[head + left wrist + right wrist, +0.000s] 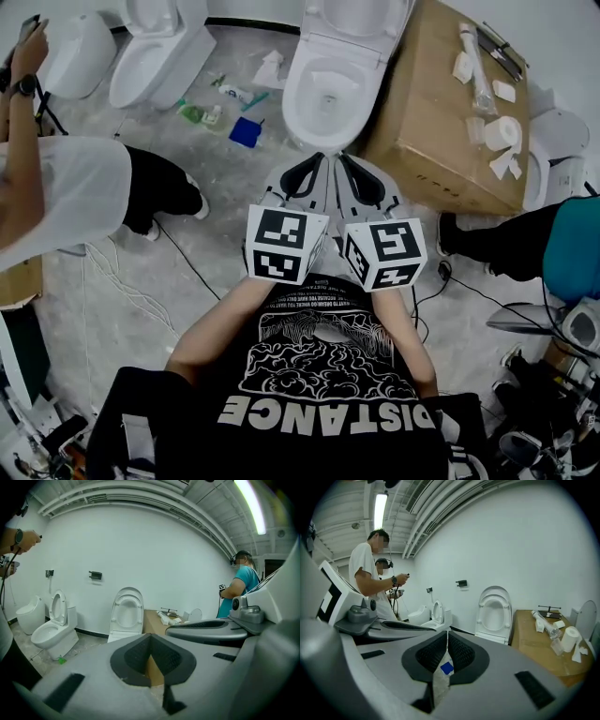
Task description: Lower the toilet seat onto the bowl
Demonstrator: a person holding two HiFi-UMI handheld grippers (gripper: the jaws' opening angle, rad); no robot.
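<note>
A white toilet stands ahead of me, its bowl (298, 98) uncovered and its seat (361, 17) raised upright against the tank. The same raised seat (127, 612) (494, 611) faces both gripper views from a distance. My left gripper (317, 164) and right gripper (345, 164) are side by side just short of the bowl's front, pointing at it. Both are shut with nothing between the pads. In their own views the left gripper (151, 639) and right gripper (447, 639) show jaws closed together, well apart from the toilet.
A large cardboard box (441, 131) with tubes and a paper roll (503, 133) sits right of the toilet. Another toilet (159, 56) stands at the far left. A blue item (247, 131) and litter lie on the floor. People stand at both sides; cables (141, 291) trail across the floor.
</note>
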